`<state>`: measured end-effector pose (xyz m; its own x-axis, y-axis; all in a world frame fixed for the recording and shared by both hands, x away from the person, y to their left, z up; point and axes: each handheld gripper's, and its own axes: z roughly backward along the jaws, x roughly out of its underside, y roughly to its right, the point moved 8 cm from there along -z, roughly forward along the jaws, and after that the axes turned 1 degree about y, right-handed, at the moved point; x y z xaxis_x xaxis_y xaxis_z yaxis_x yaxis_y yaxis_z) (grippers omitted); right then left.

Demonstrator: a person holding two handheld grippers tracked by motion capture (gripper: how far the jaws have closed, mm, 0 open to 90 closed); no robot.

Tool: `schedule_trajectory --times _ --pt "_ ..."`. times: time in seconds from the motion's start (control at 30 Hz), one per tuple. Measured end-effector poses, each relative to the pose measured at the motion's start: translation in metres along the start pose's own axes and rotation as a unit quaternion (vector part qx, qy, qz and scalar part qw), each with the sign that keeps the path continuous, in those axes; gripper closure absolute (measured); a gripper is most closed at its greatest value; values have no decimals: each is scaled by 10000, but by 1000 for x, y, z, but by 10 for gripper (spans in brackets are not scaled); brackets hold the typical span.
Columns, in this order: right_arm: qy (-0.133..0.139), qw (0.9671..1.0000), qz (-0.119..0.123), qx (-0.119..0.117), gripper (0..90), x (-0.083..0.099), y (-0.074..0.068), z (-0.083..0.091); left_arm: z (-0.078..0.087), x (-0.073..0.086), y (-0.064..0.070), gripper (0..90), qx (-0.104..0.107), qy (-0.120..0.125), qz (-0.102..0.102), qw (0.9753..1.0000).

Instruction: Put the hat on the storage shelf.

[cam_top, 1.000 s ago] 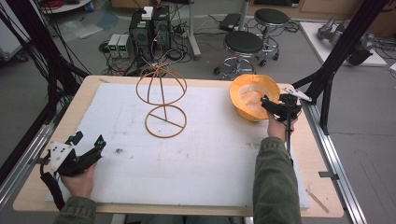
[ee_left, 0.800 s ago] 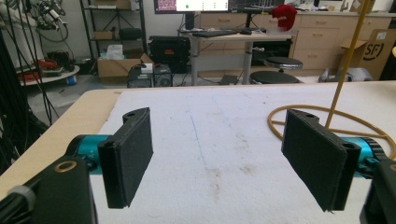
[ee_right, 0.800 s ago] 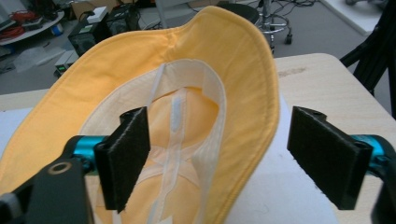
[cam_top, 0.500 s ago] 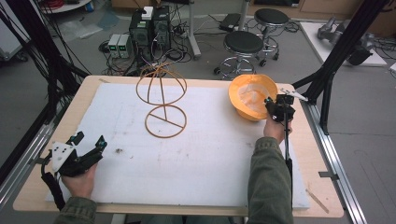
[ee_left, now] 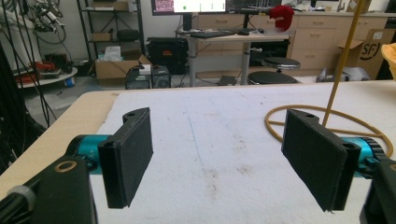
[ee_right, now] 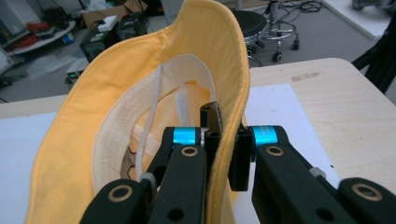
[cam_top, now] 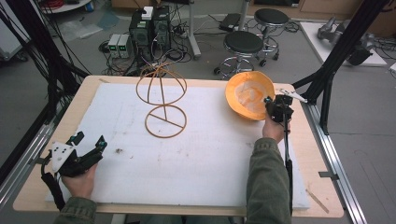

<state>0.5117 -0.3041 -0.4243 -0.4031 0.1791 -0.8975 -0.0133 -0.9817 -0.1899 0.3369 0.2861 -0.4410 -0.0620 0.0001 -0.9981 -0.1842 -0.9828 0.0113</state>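
Right now the right gripper (cam_top: 275, 108) is clamped on the brim of the yellow hat (cam_top: 247, 93) at the far right of the white foam mat (cam_top: 201, 154). In the right gripper view its 2 jaws sit one on each side of the brim of the hat (ee_right: 140, 116), pinching the fabric between them, with the pale lining and a white inner strap (ee_right: 152, 112) showing inside the upturned crown. From the high view the hat is tilted, its open side facing up and toward the person, and the gripper holds the edge nearest the person's right hand (cam_top: 272, 130).

The left gripper (cam_top: 88, 144) rests low at the near left corner of the mat, well apart from the hat. Its 2 jaws stand wide apart with nothing between them; in the left gripper view the bare mat (ee_left: 210, 140) lies between the pads (ee_left: 133, 154).

The wire hat stand (cam_top: 161, 100) stands upright on the mat between the 2 grippers, nearer the far edge, its round base ring flat on the foam and its domed top empty. The hat hangs to its right, not touching it.

Compared with 1 second ago, the hat has tipped a little more upright and the right hand has shifted slightly; the left gripper has not moved.
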Motion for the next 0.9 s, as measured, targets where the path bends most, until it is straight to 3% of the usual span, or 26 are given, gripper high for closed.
schedule_trajectory --times 0.13,0.37,0.47,0.73,0.9 --pt "103 9996 -78 -231 873 -1 -1 2 0 0 0 250 10 -3 4 10000" --pt "439 9973 161 -558 875 -9 -14 9 -2 0 2 250 63 8 2 10000" --pt "602 9954 157 -733 877 -14 -19 14 -2 0 3 250 70 13 1 10000" --pt "1107 9846 168 -1342 878 -28 -32 27 -4 2 4 250 110 -20 44 9999" --pt "1544 9733 -115 -1693 878 -41 -34 39 -4 2 5 250 135 -27 29 9999"
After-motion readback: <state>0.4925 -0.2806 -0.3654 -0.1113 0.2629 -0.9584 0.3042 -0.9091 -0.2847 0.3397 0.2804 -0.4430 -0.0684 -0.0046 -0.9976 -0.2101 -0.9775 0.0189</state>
